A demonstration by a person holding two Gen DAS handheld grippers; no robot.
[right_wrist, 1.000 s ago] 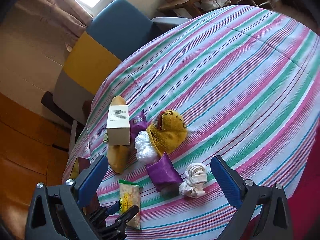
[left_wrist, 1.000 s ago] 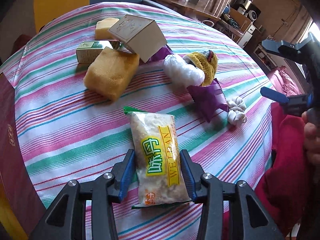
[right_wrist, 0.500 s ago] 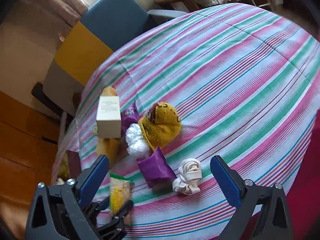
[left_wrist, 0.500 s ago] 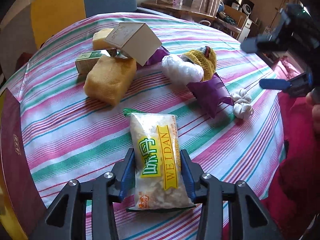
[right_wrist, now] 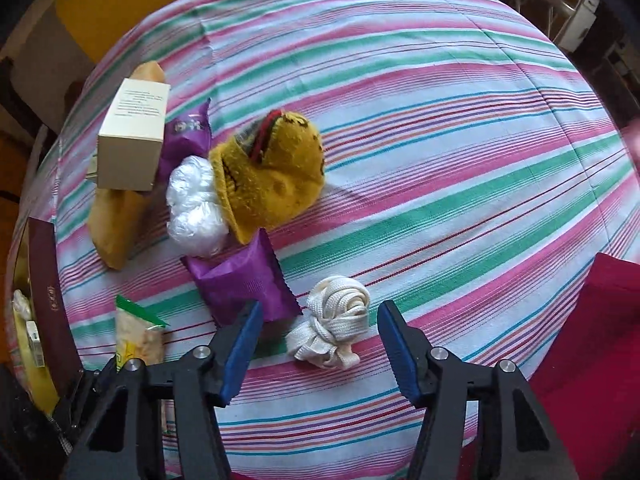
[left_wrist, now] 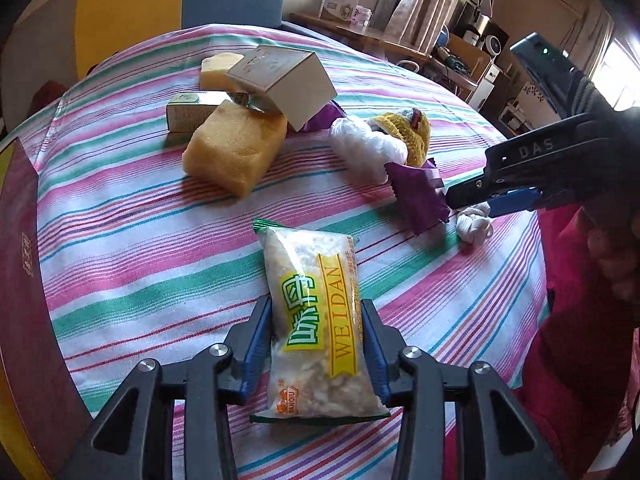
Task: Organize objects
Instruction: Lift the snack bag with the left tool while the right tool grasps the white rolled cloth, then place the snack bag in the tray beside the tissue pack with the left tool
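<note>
A clear snack packet with a yellow and green label lies on the striped tablecloth. My left gripper is shut on it, with a blue pad pressed against each long side. A knotted bundle of white cord lies near the table's front edge. My right gripper points down over it with its jaws closing. The bundle sits between the pads, with a gap on both sides. In the left wrist view the right gripper hangs just above the bundle.
A purple packet lies right beside the bundle, close to the left pad. Behind it are a yellow knitted hat, a white plastic wad, a yellow sponge and a tilted beige box. A dark red box stands at the left edge.
The right gripper has tipped down and sunk over the white cord bundle, and its jaws have narrowed a great deal. The left gripper's pads have closed in against the snack packet.
</note>
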